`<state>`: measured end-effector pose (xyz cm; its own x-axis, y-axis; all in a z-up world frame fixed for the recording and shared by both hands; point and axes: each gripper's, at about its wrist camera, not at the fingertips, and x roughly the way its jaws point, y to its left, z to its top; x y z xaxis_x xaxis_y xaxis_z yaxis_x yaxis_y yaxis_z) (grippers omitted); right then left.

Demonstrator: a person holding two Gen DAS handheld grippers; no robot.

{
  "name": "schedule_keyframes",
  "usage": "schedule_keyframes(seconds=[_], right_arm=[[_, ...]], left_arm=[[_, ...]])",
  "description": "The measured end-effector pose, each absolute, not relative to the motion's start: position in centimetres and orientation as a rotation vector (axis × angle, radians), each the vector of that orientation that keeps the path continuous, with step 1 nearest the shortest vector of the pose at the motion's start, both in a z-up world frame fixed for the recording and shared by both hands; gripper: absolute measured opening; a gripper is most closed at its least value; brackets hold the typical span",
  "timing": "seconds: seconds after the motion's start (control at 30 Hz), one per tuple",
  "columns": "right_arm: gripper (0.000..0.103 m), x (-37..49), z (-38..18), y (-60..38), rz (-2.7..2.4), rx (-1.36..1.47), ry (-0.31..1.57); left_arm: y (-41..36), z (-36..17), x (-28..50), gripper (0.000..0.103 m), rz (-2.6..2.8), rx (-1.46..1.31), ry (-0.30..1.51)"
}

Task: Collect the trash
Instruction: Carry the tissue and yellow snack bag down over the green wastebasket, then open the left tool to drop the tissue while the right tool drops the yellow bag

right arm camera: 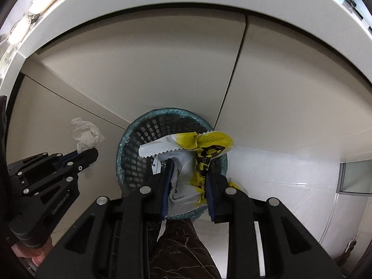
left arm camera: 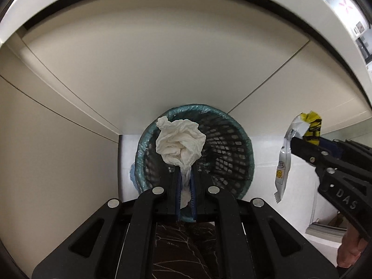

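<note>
Left wrist view: left gripper (left arm camera: 186, 169) has its fingers closed tight on the tail of a crumpled white tissue (left arm camera: 180, 143), which billows above the fingertips directly over the mouth of the bin (left arm camera: 234, 144). Tissue looks feather-light, soft and limp; it should crush rather than resist, and a pinch on any bunched fold looks enough. Bin is a dark lattice basket with a blue-green liner folded over the rim, standing on the floor against pale cabinet doors. Off to the right, the right gripper (left arm camera: 296, 140) holds a snack wrapper (left arm camera: 284, 158) hanging in the air, beside the bin rather than over it in this view. Right wrist view: right gripper (right arm camera: 189, 174) fingers narrowed onto the wrapper (right arm camera: 186, 162), a silver-white and yellow foil pack with zigzag cut ends, held above the bin (right arm camera: 144, 130). Foil likely light, crinkly and slick; gripping across the flattened middle seems safest. Left gripper (right arm camera: 90, 154) with tissue (right arm camera: 87, 136) sits left of the bin here.
</note>
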<state>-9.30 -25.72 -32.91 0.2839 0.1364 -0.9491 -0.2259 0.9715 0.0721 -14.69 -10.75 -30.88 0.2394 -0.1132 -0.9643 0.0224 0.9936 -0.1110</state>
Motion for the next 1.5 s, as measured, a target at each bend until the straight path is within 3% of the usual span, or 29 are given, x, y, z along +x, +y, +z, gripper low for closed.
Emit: schedule_keyframes(seconds=[0.73, 0.9, 0.97, 1.03, 1.2, 1.3, 1.5], right_arm=[[0.025, -9.6, -37.8, -28.6, 0.185, -0.046, 1.323], [0.025, -9.7, -38.4, -29.1, 0.168, -0.044, 1.338], [0.025, -9.7, -38.6, -29.3, 0.167, -0.043, 1.341], [0.025, -9.7, -38.9, -29.2, 0.167, -0.038, 1.346], [0.026, -9.5, -39.7, -29.0, 0.169, -0.036, 1.344], [0.026, -9.4, -39.7, -28.9, 0.172, -0.037, 1.341], [0.026, -9.6, -39.4, -28.6, 0.188, -0.03, 1.335]], left_arm=[[-14.3, -37.5, -13.1, 0.006, -0.121, -0.038, 1.397], [-15.2, -38.6, -13.0, 0.011, -0.126, -0.033, 1.401], [-15.2, -38.6, -13.1, 0.015, -0.129, -0.034, 1.397], [-15.1, -38.8, -13.3, 0.029, -0.128, -0.033, 1.393], [-14.6, -38.9, -13.6, 0.049, -0.114, -0.037, 1.392], [-14.3, -38.8, -13.7, 0.053, -0.116, -0.04, 1.396], [-12.9, -37.6, -14.0, 0.074, -0.102, -0.055, 1.368]])
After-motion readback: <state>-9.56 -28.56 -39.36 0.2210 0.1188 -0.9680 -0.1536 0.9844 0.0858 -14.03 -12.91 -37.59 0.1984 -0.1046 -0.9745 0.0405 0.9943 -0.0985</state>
